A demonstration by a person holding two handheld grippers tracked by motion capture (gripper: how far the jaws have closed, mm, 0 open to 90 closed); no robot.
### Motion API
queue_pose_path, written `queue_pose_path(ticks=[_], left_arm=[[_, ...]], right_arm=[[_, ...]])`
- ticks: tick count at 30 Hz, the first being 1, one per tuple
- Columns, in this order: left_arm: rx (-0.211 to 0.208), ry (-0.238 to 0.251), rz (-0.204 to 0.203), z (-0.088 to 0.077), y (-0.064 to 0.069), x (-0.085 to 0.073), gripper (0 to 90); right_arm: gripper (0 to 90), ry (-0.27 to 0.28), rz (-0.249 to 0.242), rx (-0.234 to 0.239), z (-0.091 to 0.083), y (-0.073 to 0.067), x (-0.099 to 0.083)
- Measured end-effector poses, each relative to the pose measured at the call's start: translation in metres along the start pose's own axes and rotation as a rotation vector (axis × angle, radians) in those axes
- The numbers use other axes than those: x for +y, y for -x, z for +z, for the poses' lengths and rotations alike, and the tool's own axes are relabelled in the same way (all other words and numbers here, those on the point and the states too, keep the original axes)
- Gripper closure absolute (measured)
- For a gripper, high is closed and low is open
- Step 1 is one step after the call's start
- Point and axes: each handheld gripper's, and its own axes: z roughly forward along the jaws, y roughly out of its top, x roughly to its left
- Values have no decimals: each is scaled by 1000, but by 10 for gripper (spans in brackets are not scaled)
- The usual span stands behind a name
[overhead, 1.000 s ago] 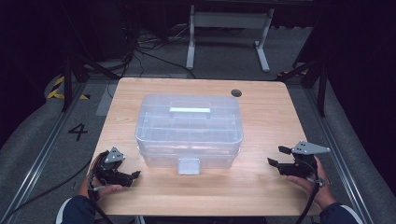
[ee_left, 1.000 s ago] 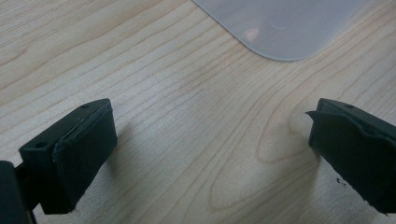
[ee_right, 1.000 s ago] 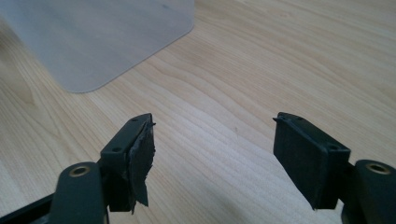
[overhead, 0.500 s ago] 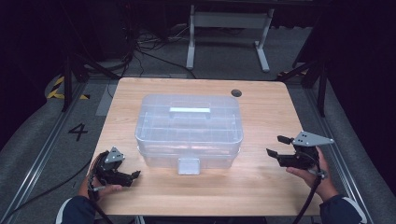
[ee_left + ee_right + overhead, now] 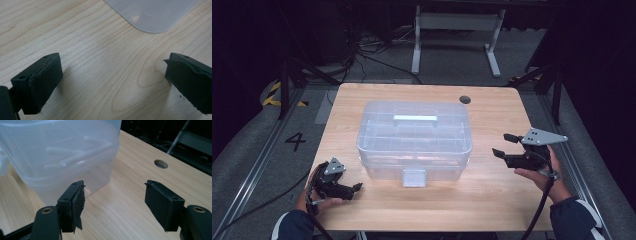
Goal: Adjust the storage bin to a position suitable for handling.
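In the middle of the table (image 5: 492, 200) sits a clear plastic box (image 5: 414, 142) with its lid on, its latch facing the near edge. The right gripper (image 5: 504, 145), raised near the right edge, points at the box's right end, jaws spread and just narrowing slightly on nothing. By the near left corner, the left gripper (image 5: 354, 188) rests low with jaws spread, the box just ahead, apart.

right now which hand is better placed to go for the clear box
Right, probably. The right gripper is lifted off the table, jaws open and aimed at the side of the box. The left gripper sits low near the table's front edge, jaws open over bare wood.
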Motion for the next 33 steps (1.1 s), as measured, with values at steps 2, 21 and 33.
queue_pose_path(ticks=[2, 21, 33], left_arm=[[0, 0, 0, 0, 0, 0, 17], [-1, 0, -2, 0, 0, 0, 17], [0, 0, -2, 0, 0, 0, 17]], right_arm=[[333, 7, -1, 7, 1, -1, 6], [340, 41, -64, 31, 18, -11, 58], [358, 49, -103, 74, 40, -27, 84]])
